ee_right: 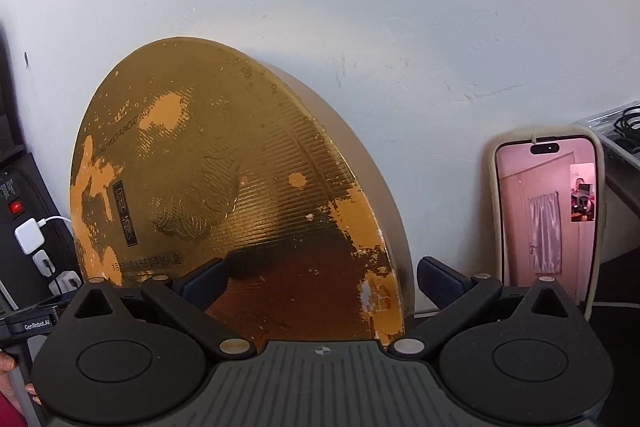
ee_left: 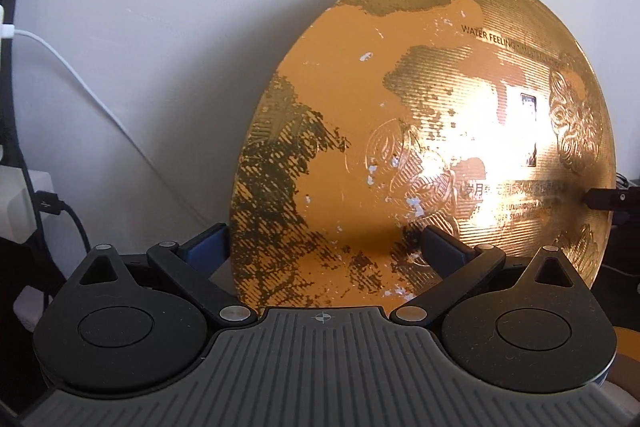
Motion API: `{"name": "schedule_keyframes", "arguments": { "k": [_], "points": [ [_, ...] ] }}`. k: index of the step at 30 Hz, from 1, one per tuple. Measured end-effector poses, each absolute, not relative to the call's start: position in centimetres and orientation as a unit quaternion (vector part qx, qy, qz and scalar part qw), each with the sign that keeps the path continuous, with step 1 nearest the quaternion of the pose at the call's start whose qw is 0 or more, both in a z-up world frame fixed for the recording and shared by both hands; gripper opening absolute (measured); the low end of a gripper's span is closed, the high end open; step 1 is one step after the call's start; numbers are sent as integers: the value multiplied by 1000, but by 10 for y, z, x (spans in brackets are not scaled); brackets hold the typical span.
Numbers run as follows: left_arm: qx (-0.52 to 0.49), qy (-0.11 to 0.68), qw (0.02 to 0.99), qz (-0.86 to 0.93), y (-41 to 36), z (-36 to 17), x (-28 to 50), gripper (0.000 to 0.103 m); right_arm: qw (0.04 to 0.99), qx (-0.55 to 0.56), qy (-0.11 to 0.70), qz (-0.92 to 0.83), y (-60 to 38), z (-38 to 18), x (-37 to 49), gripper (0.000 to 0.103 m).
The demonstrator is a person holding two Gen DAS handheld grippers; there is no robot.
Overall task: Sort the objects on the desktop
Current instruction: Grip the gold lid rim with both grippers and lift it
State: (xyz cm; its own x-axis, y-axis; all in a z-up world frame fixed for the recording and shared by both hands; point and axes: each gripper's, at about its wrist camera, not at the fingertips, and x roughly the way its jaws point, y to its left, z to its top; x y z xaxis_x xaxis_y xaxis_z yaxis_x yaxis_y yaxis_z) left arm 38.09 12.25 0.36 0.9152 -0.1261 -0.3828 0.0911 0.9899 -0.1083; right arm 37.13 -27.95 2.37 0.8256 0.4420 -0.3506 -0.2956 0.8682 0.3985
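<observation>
Biggest thing here is the white wall, and leaning on edge against it is a round gold box, worn foil with orange patches showing through. You can read "WATER FEELING" along the top of its lid in the left wrist view, "MULTI-FUNCTIONAL" in the right one, plus a line that looks like "LUXURIOUSLY" lower down and some Chinese characters too glared to make out. Right of the box, a phone in a pale case stands propped against the wall, screen lit pink with a door and a small inset picture. Over on the left there's a white charger with a white cable plugged into a black power strip. Left tongs are spread wide, level, pointing straight at the box face with nothing between them. Right tongs are spread too, the box's lower edge sitting in the gap, but I can't tell if the pads touch it. "GenRobot.AI" is printed on the other gripper's body at the left edge of the right view, with fingers wrapped by it.
</observation>
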Motion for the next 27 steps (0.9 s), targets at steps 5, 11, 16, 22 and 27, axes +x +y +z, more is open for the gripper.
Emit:
{"name": "schedule_keyframes", "arguments": {
  "k": [5,11,16,22,27],
  "points": [
    [-48,199,977,-63,123,0,387,103,940,155,216,213,-279,17,376,103],
    [-44,186,979,-64,120,6,378,99,952,125,198,199,-265,16,380,98],
    [-30,149,987,-55,116,28,362,99,965,97,153,190,-253,37,373,97],
    [-41,107,991,-68,116,66,320,100,976,70,82,187,-246,86,347,97],
    [-49,71,993,-80,116,98,286,100,978,97,29,180,-258,120,307,92]
  ]
}}
